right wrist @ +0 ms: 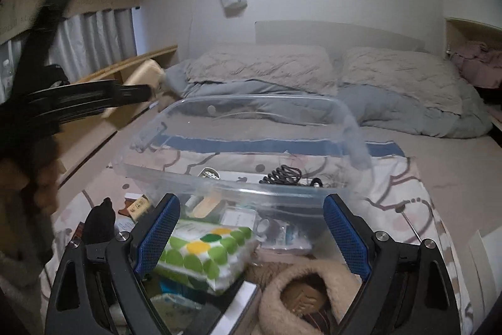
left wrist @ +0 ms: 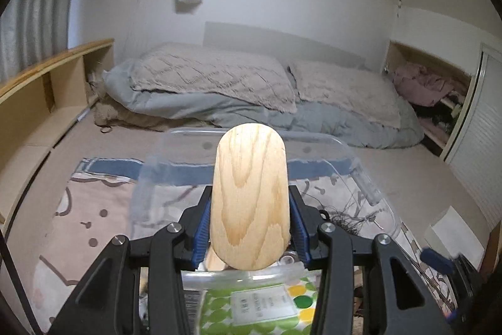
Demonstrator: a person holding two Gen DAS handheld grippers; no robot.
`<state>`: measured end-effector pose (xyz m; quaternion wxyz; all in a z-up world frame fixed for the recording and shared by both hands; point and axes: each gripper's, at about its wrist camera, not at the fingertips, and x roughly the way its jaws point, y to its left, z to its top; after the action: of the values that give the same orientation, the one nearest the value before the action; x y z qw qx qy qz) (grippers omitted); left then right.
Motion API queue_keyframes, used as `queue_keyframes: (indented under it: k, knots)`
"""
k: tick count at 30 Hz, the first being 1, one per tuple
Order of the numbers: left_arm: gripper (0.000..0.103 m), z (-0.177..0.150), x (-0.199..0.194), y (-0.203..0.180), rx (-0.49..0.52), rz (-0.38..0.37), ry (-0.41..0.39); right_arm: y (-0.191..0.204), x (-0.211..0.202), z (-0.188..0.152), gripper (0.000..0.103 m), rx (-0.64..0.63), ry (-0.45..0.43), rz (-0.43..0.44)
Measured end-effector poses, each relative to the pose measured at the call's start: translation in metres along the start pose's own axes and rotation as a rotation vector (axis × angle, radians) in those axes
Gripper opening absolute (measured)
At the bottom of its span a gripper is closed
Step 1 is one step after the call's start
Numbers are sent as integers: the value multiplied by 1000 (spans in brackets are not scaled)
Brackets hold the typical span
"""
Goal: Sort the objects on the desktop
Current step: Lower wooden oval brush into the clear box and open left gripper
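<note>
My left gripper (left wrist: 250, 203) is shut on a flat wooden piece with rounded ends (left wrist: 249, 165), which stands up between the blue pads (left wrist: 203, 222). It hangs over a clear plastic bin (left wrist: 326, 143) that holds a green-dotted tissue pack (left wrist: 260, 303). In the right wrist view my right gripper (right wrist: 252, 236) is open with nothing between its pads (right wrist: 158, 236), hovering at the near rim of the same bin (right wrist: 251, 101). The tissue pack (right wrist: 204, 253) lies below it. The left gripper (right wrist: 138, 91) appears blurred at the left, holding the wooden piece (right wrist: 146, 72).
The bin sits on a patterned blanket (right wrist: 401, 187) on a bed with pillows (right wrist: 260, 65) and a grey duvet. A black cable (right wrist: 282, 175) and small items lie in the bin. A fuzzy slipper (right wrist: 298, 281) and a black cloth item (right wrist: 100, 222) lie near me. A wooden shelf (left wrist: 47, 77) runs along the left.
</note>
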<state>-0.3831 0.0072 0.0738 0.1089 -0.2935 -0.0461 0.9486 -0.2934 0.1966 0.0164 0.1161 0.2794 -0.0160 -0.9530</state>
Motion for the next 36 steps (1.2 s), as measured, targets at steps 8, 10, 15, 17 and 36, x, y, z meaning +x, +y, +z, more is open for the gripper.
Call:
queue_keyframes:
  k: [8, 10, 15, 17, 36]
  knots:
    - [44, 18, 50, -23, 13, 23, 86, -25, -22, -28, 92, 84, -63, -12]
    - [44, 20, 68, -23, -14, 37, 127, -36, -22, -36, 92, 131, -79, -31]
    - [44, 21, 108, -15, -90, 94, 213, -60, -16, -47, 92, 210, -76, -12]
    - [44, 21, 120, -8, -148, 107, 239, -64, -17, -48, 92, 214, -84, -11]
    - [93, 29, 165, -11, -383, 77, 264, -90, -20, -53, 92, 263, -106, -6]
